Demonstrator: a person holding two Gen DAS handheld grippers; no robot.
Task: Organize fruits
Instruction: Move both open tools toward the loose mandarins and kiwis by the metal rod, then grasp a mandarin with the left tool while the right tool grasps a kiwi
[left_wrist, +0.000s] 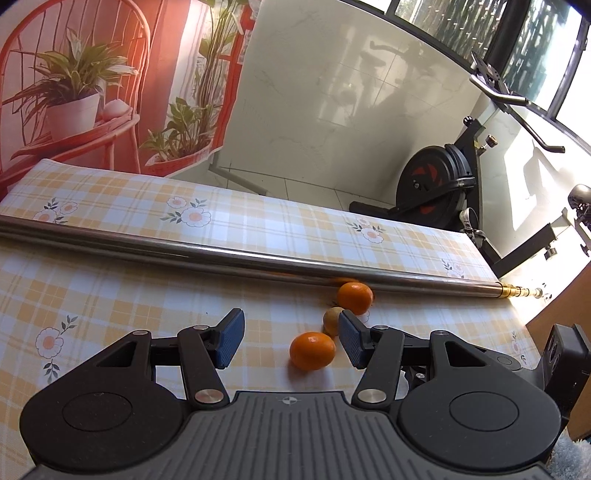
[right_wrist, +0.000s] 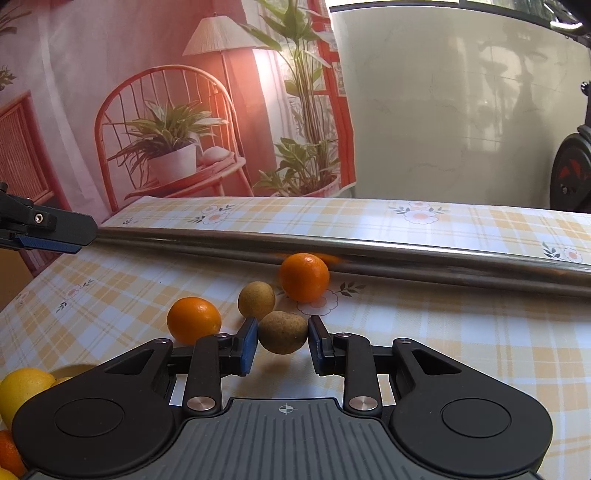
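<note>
In the right wrist view my right gripper (right_wrist: 282, 341) is shut on a brown kiwi (right_wrist: 282, 336), held just above the checked tablecloth (right_wrist: 443, 332). A second brown kiwi (right_wrist: 256, 300) and two oranges (right_wrist: 193, 319) (right_wrist: 304, 277) lie beyond it. A yellow lemon (right_wrist: 24, 393) and another orange (right_wrist: 8, 452) show at the lower left. In the left wrist view my left gripper (left_wrist: 291, 338) is open and empty; an orange (left_wrist: 312, 350) lies between its fingers, with a kiwi (left_wrist: 332, 320) and a second orange (left_wrist: 355, 297) behind.
A long steel pole (left_wrist: 221, 254) lies across the table behind the fruit, also in the right wrist view (right_wrist: 406, 256). The table's right edge and an exercise bike (left_wrist: 436, 184) are at the right. The left gripper's finger (right_wrist: 48, 230) shows at the left.
</note>
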